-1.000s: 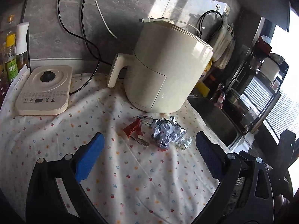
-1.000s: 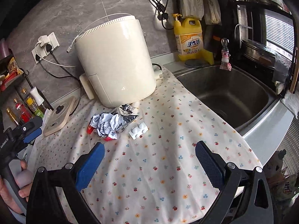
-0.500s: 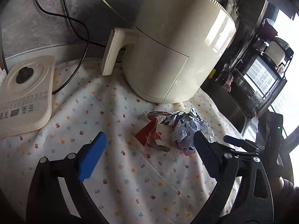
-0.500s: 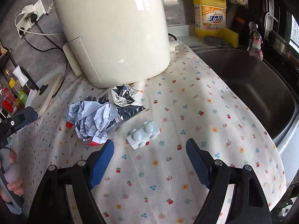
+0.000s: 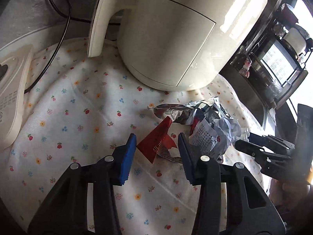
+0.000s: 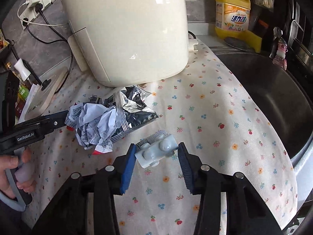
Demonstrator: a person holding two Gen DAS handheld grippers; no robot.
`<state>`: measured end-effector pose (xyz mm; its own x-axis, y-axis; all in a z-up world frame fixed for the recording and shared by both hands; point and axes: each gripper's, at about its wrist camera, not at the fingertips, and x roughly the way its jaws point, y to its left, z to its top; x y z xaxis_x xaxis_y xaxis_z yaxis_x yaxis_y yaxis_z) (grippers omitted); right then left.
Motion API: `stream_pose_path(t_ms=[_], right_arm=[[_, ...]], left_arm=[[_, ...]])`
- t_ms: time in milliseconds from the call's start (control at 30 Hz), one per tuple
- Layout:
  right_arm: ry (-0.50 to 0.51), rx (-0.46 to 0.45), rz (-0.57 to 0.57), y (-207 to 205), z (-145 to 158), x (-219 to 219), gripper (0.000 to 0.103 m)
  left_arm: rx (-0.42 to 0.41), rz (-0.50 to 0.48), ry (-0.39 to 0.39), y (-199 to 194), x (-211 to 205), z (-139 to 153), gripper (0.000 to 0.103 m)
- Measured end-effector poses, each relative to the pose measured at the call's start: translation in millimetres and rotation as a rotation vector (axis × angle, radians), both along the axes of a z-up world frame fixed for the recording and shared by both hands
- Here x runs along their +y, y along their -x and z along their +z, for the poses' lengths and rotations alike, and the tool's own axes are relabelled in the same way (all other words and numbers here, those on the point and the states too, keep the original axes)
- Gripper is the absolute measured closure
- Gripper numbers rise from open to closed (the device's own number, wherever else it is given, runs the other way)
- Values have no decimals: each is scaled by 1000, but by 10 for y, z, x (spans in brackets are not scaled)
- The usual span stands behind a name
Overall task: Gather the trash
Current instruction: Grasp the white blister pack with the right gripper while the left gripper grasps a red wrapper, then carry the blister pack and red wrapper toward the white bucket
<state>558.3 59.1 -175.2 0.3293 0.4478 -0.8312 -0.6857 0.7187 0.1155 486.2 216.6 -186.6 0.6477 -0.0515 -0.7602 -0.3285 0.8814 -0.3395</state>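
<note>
A red wrapper lies on the floral cloth between the pads of my left gripper, which is half closed around it without pinching. Beside it lie crumpled white paper and a silver foil bag. In the right wrist view, a white blister pack lies between the pads of my right gripper; the left pad touches it, the right pad is just apart. The crumpled paper and foil bag lie to its upper left. The left gripper shows there too.
A cream air fryer stands just behind the trash. A flat cream appliance with a black cord lies at the left. A steel sink opens to the right, with a yellow detergent bottle behind it.
Both grippers have moved forward and down to the trash and have narrowed: the left around the red wrapper, the right around the blister pack.
</note>
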Motion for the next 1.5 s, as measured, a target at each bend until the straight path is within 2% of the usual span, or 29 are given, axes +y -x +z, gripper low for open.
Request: stream_pose_path(t_ms=[67,100,333,500,967,1200,1500], right_arm=[[-2,0,-9,13,20,-79,60],[-3,2,-15,20,29,-121,60],[-35,9,-38,130,109,-420,60],[-71,19,-16,259,169,-634,60],[-172,35,96,756,371,-1215,60],[-192,31,102,940,417,-1633,60],[-194,40,24,1037,340,-2397,60]], left_arm=[[15,5,-5,-26,-13,-32,79],[19,11,-10,-21,-24,-33,81],[-5,78,-48,234,-132,71,82],[-35,118,-65,531,-318,207,82],[-50,290,-137,1688,-1122,600,82],[-60,285,-150,1905,-1560,683,82],[-62,206,-155,1868,-2198,689,82]])
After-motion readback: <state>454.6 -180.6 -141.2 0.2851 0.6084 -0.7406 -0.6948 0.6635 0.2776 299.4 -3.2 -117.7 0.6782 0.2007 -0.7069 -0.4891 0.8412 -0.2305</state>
